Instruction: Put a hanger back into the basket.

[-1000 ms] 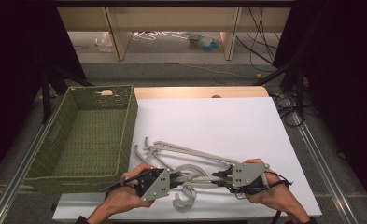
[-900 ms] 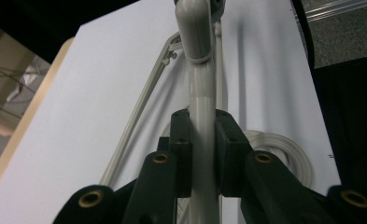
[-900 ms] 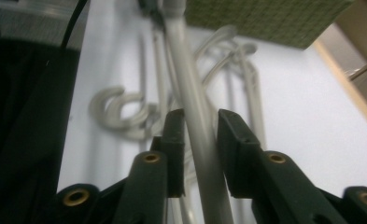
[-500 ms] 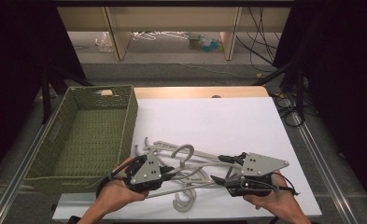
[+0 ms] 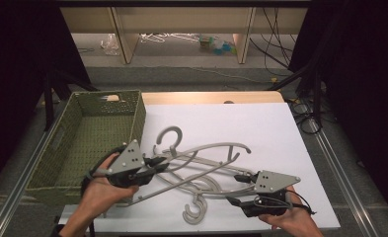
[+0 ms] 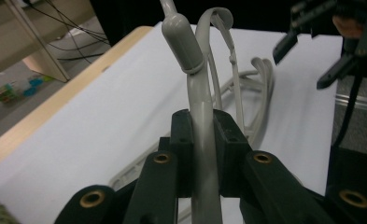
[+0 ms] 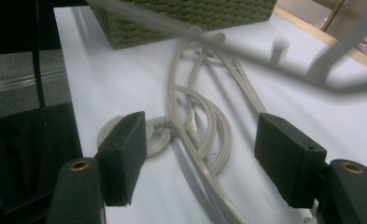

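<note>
Grey plastic coat hanger [image 5: 201, 153], with curved arms and a round hook, has come up off the white table top [image 5: 260, 123] since a second ago, when it lay flat in the pile between both grippers. It now hangs tilted at the table's 8 o'clock, hook uppermost beside the green woven basket [image 5: 88, 138]. Left gripper [image 6: 202, 140] is clenched on its arm near the neck. Right gripper [image 5: 238, 188], at 5 o'clock, has drawn back slightly and stands released, jaws wide apart and holding nothing. Remaining grey hangers [image 7: 197, 116] lie tangled on the table below. Judgement: one hanger is being separated, probably bound for the basket at 9 o'clock; snagging on the pile remains the risk.
</note>
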Demonstrator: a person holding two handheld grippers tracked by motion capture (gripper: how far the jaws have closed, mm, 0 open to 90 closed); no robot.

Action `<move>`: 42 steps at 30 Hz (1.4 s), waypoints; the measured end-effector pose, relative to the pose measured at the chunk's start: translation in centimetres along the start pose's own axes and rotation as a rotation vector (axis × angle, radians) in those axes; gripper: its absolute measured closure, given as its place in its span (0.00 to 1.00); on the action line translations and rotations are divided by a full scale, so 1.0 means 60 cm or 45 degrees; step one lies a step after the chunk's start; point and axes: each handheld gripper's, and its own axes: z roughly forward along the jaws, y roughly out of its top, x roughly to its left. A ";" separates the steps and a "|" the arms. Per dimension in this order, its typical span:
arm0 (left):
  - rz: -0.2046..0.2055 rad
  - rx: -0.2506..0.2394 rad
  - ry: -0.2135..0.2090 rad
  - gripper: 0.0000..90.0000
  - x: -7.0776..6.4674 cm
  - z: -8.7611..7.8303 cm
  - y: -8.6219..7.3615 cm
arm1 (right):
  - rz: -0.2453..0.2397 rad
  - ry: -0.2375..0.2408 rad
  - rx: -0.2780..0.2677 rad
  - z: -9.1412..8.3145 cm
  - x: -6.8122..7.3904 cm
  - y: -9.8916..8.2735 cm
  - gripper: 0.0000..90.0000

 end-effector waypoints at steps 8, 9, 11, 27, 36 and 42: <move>-0.081 -0.030 0.149 0.88 0.074 -0.084 0.038 | 0.020 0.016 0.023 0.007 -0.001 -0.009 0.36; -0.088 -0.022 0.165 0.88 0.082 -0.092 0.040 | 0.024 0.023 0.034 0.006 -0.002 -0.009 0.36; -0.098 -0.011 0.224 0.88 0.108 -0.109 0.039 | 0.028 0.016 0.027 0.007 -0.002 -0.010 0.36; -0.249 0.110 0.547 0.89 0.266 -0.179 -0.052 | 0.064 0.016 0.046 0.011 -0.011 -0.021 0.35; -0.286 0.136 0.622 0.89 0.302 -0.193 -0.104 | 0.073 0.011 0.057 0.012 -0.013 -0.024 0.33; -0.271 0.186 0.633 0.89 0.316 -0.182 -0.129 | 0.073 0.020 0.052 0.016 -0.012 -0.026 0.32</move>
